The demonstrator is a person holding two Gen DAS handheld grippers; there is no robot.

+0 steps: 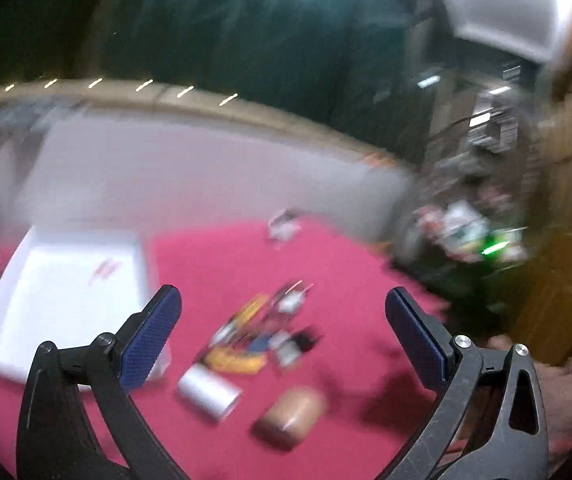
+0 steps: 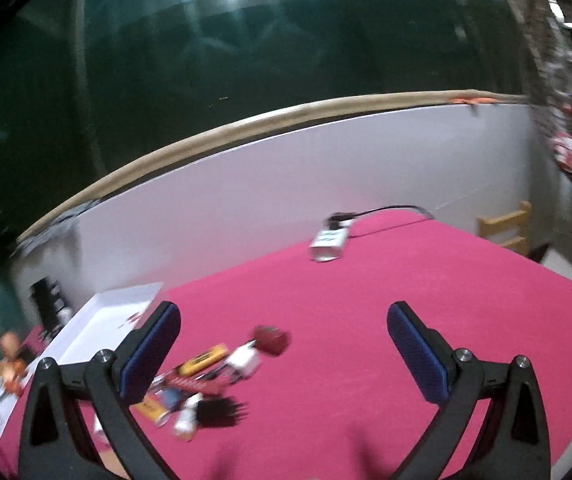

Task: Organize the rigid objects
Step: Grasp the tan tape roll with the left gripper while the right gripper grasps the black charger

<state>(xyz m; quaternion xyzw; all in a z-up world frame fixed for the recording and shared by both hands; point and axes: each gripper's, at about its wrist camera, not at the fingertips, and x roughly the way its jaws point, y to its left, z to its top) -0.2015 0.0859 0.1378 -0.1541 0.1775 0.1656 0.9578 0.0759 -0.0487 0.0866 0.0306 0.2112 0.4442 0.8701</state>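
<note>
Both tools hang spread wide and empty above a pink-covered surface [image 2: 406, 300], which suits a moment before any pick is made. The left tool [image 1: 284, 308] looks down on a loose heap of small items [image 1: 262, 336] — yellow, white and dark pieces lying jumbled and touching one another near the middle of the cloth. Just nearer than the heap lie a white cylinder [image 1: 209, 394] and, to its right, a tan rounded block [image 1: 291, 416], each apart from the pile. A white tray [image 1: 66, 292] sits at the left, close beside the heap; judging by the task, it is placed there as the bin to receive the pieces, and it looks nearly bare apart from a faint red mark.

The right tool [image 2: 284, 316] frames the same heap from farther right, with a dark red rounded piece [image 2: 272, 339] at its far edge. A small white box with a cable [image 2: 328, 242] rests at the far side, well apart from everything else.

Motion blur smears both views — any writing on the yellow pieces or the box cannot be read.
</note>
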